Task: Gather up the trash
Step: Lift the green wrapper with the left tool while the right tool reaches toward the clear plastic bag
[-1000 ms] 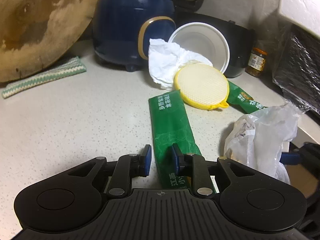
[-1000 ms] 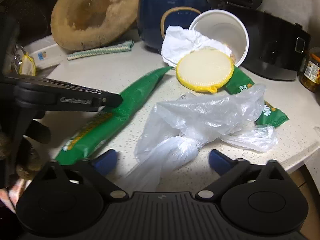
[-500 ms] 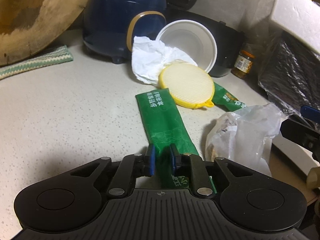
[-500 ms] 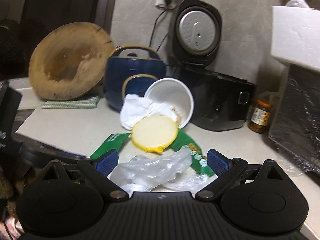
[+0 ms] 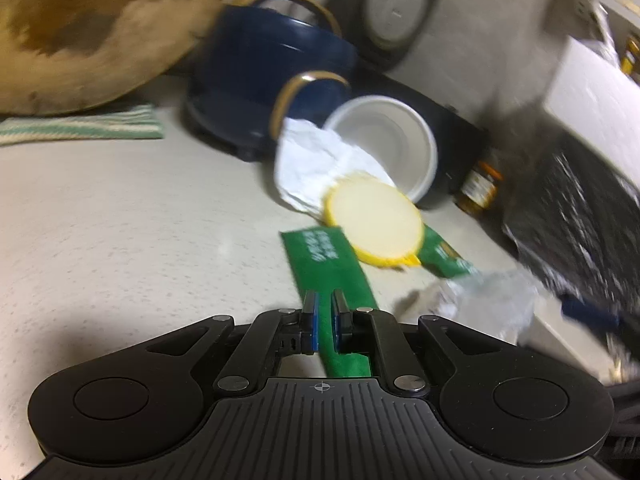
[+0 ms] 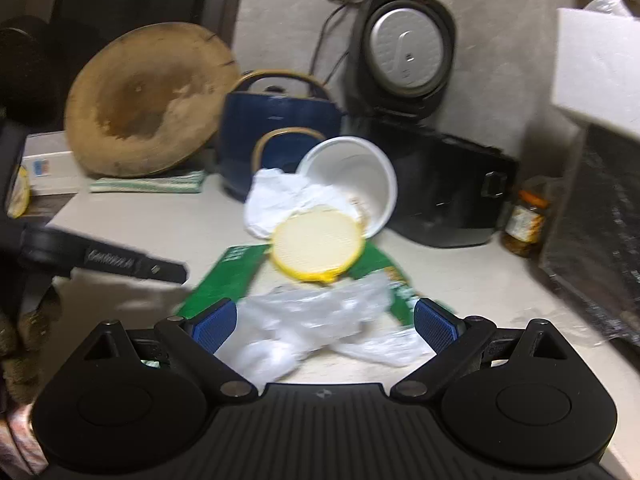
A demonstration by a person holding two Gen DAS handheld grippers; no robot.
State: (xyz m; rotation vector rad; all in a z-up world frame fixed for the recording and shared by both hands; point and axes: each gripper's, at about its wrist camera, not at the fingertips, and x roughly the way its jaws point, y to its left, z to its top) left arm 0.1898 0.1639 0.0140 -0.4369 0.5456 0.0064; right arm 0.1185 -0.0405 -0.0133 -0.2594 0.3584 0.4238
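From the left wrist view we record the left gripper pinched on one green wrapper lying on the countertop; its jaws were wider apart a second ago. A second green packet shows beyond the yellow lid, beside the tipped white cup and crumpled tissue.

From the right wrist view we alone see the right gripper spread wide, holding nothing, with the clear plastic bag lying between its fingers, and the open rice cooker.

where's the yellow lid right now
In both views the yellow lid lies mid-counter, against the tipped white cup, overlapping the green wrapper.
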